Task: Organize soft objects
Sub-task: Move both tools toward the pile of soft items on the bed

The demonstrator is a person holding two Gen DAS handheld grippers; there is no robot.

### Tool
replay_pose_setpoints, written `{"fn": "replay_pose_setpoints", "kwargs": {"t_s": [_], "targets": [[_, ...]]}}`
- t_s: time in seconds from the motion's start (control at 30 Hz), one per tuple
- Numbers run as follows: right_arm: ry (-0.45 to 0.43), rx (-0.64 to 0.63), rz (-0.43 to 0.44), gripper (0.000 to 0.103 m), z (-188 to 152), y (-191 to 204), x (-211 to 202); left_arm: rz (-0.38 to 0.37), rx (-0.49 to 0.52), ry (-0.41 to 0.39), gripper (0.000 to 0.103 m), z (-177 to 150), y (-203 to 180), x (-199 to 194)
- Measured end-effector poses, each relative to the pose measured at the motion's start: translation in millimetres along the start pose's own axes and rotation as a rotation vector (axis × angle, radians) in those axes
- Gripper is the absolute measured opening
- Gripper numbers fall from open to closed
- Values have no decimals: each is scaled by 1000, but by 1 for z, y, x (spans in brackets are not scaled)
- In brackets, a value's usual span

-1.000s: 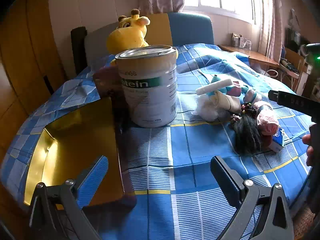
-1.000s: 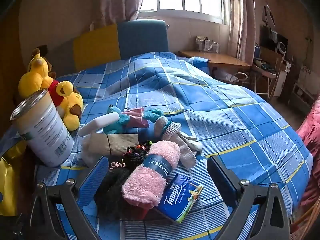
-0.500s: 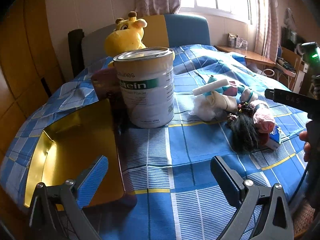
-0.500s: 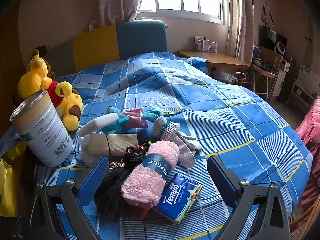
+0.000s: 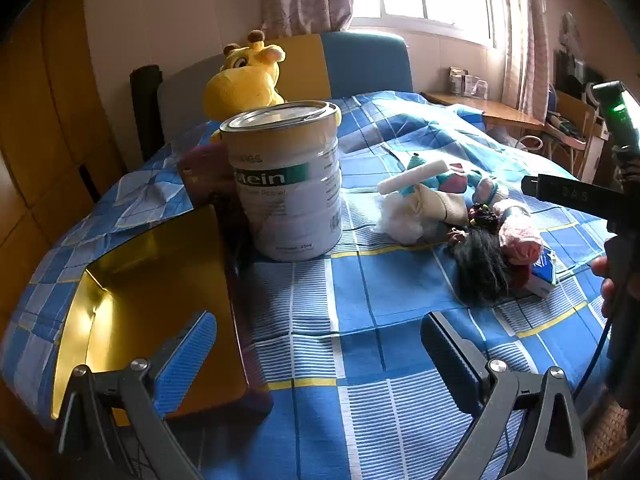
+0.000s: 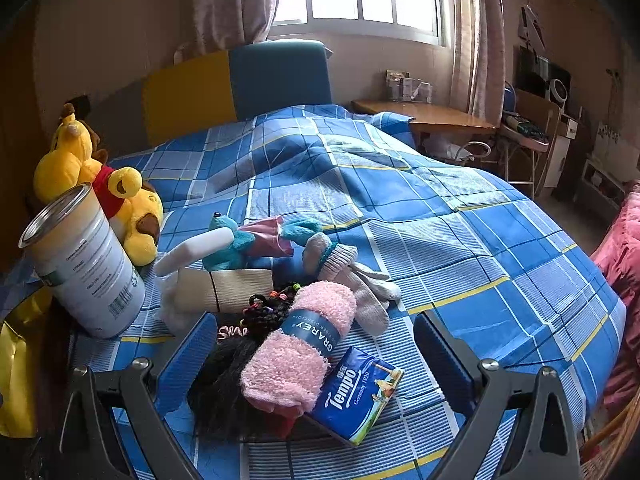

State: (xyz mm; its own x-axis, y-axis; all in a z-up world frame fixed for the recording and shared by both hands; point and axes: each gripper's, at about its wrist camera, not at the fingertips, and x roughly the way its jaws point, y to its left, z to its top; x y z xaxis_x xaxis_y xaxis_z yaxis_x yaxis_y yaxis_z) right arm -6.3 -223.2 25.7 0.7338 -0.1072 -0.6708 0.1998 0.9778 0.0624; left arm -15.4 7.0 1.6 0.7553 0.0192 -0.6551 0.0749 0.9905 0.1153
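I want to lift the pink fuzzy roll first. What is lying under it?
The pink fuzzy roll rests on black hair-like fluff, something red, and overlaps the Tempo tissue pack. Anything deeper is covered.

Your right gripper (image 6: 312, 356) stands spread wide over the pile; the pink sock roll (image 6: 300, 348), black wig (image 6: 222, 384) and tissue pack (image 6: 358, 394) lie touching between its fingers, leaving no clear gap. The tall tin (image 6: 86, 264) blocks the left side, with plush toys (image 6: 100, 196) behind it. Open bedspread (image 6: 460, 240) lies free to the right. Ahead of your left gripper (image 5: 320, 356), bare bedspread gives passage; the gold box (image 5: 152, 292) borders it left.
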Motion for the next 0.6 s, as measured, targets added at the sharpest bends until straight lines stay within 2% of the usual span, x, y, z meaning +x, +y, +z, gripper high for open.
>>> {"fn": "replay_pose_setpoints", "kwargs": {"t_s": [0.33, 0.6], "targets": [[2, 26, 5, 101, 1, -5, 0, -18, 24, 8, 103, -1, -6, 2], [4, 81, 12, 101, 2, -16, 0, -67, 14, 39, 103, -3, -7, 8]]}}
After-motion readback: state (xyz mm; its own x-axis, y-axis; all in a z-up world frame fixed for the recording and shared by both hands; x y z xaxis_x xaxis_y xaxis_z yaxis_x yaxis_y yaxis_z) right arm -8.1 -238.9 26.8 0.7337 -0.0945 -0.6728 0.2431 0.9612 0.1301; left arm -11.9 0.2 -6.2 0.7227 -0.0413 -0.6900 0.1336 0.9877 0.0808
